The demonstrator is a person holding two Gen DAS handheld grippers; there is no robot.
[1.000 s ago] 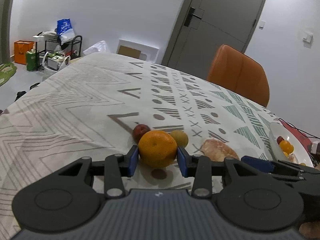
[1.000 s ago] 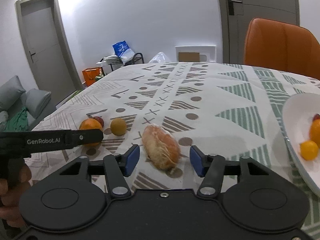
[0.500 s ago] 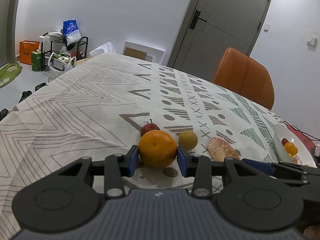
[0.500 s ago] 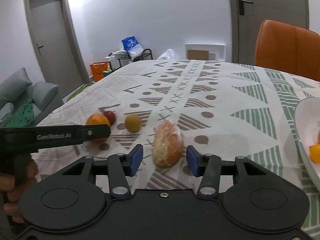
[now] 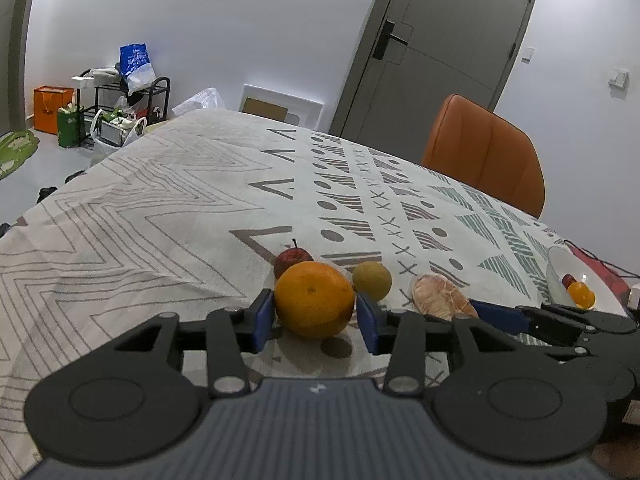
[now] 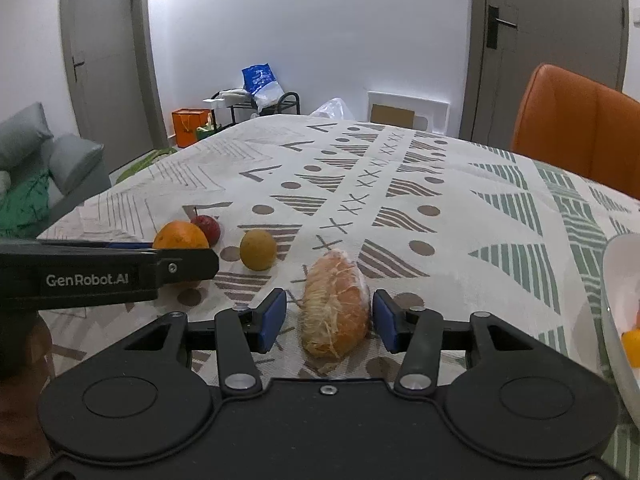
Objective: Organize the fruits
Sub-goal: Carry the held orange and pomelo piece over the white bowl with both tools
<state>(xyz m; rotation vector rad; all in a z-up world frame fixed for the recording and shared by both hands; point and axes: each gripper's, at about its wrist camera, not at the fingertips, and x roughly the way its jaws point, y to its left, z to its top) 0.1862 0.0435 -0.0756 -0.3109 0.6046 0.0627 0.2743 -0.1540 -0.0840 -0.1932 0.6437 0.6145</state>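
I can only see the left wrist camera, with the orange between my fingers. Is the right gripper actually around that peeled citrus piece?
Observer: Yes. The right gripper straddles the peeled citrus segment with its fingers open, and there is a clear gap at the left finger.
Operator: What's past the table's left edge?
Observer: A grey sofa with a green cloth on it.

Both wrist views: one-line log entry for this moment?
left gripper: shut on orange | right gripper: open, straddling peeled segment | apple, brown fruit on tablecloth
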